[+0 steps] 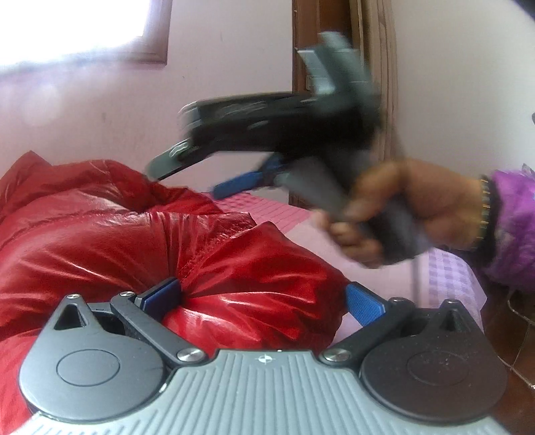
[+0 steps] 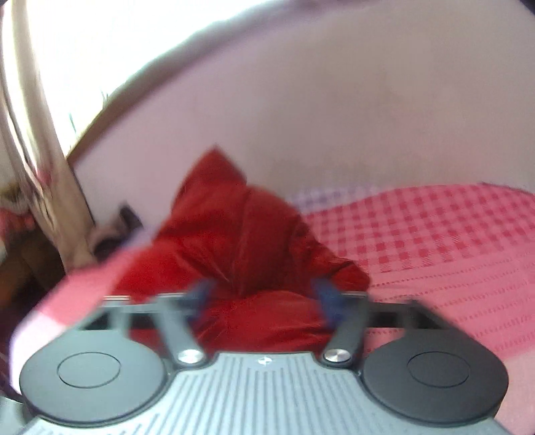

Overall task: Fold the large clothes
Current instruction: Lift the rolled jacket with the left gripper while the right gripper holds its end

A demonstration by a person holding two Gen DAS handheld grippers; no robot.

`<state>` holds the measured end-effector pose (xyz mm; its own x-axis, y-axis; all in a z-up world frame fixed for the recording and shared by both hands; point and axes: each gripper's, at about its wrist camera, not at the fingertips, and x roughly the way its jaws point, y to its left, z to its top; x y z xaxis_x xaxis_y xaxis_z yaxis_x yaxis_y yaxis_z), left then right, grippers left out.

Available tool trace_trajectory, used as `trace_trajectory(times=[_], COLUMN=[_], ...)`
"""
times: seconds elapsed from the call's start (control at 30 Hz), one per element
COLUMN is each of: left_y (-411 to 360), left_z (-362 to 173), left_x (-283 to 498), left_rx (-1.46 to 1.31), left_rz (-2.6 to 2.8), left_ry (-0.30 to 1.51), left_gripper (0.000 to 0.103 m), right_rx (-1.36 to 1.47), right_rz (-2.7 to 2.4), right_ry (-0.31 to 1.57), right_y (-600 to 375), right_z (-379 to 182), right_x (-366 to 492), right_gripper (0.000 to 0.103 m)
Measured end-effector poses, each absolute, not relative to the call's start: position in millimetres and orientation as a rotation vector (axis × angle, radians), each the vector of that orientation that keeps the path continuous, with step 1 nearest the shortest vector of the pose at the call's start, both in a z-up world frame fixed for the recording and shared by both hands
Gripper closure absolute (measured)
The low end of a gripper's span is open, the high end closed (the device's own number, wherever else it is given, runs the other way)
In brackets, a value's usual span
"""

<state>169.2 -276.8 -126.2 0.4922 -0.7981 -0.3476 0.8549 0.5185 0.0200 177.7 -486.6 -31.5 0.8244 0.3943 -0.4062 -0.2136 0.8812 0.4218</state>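
Pale pink wall (image 1: 100,110) behind bed. Bright window (image 1: 67,23) up in corner, brown frame (image 1: 160,50) around it – white light pours in, glass washed out. Dark brown wooden door frame (image 1: 297,77) stands further along same wall. Bed cover (image 2: 434,241) pink and red checks, paler lilac checks at far edge. Pale curtain (image 2: 40,167) hangs down at side by second bright window (image 2: 83,50) – blurry. Dark floor patch (image 1: 511,334) beside bed, hard to make out.

A bright window (image 1: 73,23) fills the upper left; a brown wooden door frame (image 1: 301,43) stands upper centre. Pink checked bedspread (image 2: 434,241) covers the right; a pale curtain (image 2: 36,150) hangs left.
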Motion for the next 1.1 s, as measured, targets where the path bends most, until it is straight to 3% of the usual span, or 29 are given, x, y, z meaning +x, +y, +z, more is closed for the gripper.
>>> trace_trajectory(times=[0.13,0.4,0.7,0.87,1.1], left_y=[-276.3,-263.1,-167.3,-115.5,-103.7], left_z=[-126.7,-120.9,-79.3,-82.0,-136.6], left_x=[168.5,167.0,177.4,233.5,305.1], left_rx=[0.199,0.155,-0.156,-0.316,-0.555], left_rz=[-1.006,-1.023,-0.995,-0.895,-0.92], left_ry=[0.307,0.304,0.35,0.55,0.881], left_gripper=[0.0,0.0,0.0,0.0,0.0], right_rx=[0.422,0.715,0.809,0.795,0.79], right_rz=[0.336,0.431,0.496,0.527,0.565], right_ry=[0.527,0.69,0.717,0.727,0.765], right_y=[-502.9,-516.0,-496.9,-496.2,-496.0], right_z=[-34.2,-99.5,-122.0,-126.8,-126.2], right_x=[145.7,130.7,146.7,158.4,166.7], right_gripper=[0.0,0.0,0.0,0.0,0.0])
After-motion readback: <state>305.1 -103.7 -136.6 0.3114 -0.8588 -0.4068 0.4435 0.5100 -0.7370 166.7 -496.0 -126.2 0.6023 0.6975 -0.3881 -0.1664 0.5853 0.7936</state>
